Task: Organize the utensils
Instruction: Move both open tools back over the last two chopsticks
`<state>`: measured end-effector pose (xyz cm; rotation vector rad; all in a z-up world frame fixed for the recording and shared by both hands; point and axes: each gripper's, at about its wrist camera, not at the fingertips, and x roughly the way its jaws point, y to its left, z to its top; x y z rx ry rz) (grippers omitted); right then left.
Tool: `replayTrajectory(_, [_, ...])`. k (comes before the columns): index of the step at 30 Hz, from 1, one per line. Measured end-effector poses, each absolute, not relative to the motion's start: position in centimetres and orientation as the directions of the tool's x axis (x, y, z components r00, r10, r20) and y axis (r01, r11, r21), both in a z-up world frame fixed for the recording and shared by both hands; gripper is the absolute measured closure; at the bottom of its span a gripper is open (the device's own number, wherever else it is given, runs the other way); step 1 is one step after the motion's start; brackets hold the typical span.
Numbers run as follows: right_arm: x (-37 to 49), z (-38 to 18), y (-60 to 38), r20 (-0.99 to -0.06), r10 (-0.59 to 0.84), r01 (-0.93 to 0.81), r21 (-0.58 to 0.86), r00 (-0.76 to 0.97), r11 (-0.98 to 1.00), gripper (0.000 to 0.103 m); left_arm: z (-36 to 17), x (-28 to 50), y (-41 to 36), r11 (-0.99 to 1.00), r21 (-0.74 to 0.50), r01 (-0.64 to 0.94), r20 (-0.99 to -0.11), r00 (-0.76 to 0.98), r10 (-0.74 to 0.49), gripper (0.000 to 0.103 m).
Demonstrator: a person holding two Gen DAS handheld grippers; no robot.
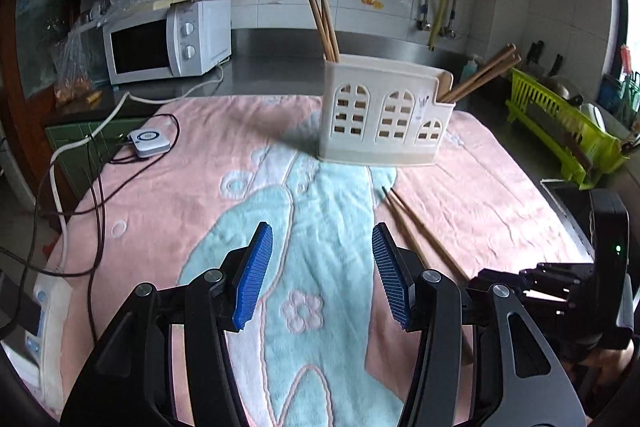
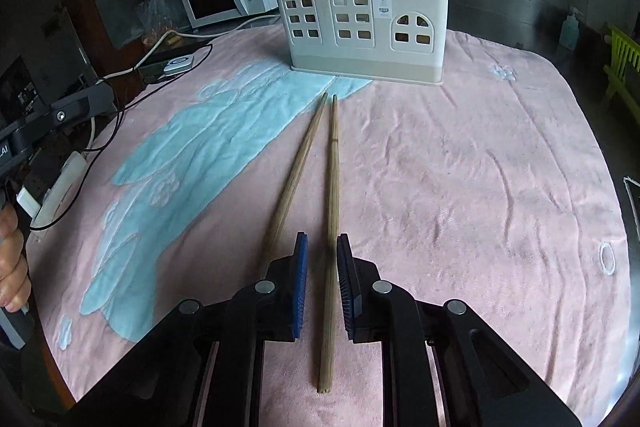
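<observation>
Blue ribbed pads tip the black right gripper (image 2: pixel 322 255), whose jaws stand narrowly apart astride one long wooden chopstick (image 2: pixel 330 227) that lies flat on the pink and pale-blue patterned towel (image 2: pixel 460 187); whether the pads actually touch the stick cannot be told. Just left of it, outside the left pad, a second wooden chopstick (image 2: pixel 298 171) lies on the towel, its far tip close beside the first one's, both pointing toward the cream plastic utensil holder with arched window cut-outs (image 2: pixel 360 23) that stands upright near the towel's far edge. From the left wrist camera, the left gripper (image 1: pixel 322 243) hovers over the towel's blue patch with its jaws spread wide and nothing between them, and the same pair of chopsticks (image 1: pixel 416 231) lies to its right, partly hidden behind the right finger. Going left to right along the far side: a white power strip (image 1: pixel 44 323) at the towel's left edge, a small white puck-shaped device (image 1: pixel 150 141) with dark cables at the far-left corner, a white microwave oven (image 1: pixel 168 43) on the steel counter beyond, the holder with three chopsticks (image 1: pixel 324 23) upright in its left compartment and a leaning bundle of chopsticks (image 1: pixel 480 77) in its right compartment, then a lime-green dish rack (image 1: pixel 560 123) off the towel's right edge.
</observation>
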<state>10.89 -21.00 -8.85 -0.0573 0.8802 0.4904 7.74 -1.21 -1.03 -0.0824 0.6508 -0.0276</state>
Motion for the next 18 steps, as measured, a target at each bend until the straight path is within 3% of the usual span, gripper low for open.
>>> replayTrajectory(18, [11.6, -9.6, -21.8, -0.761, 0.361, -0.405, 0.142, 0.539, 0.903, 0.096, -5.6, 7.6, -5.7, 0.988, -0.121, 0.098, -0.683, 0.714, -0.155, 0.052])
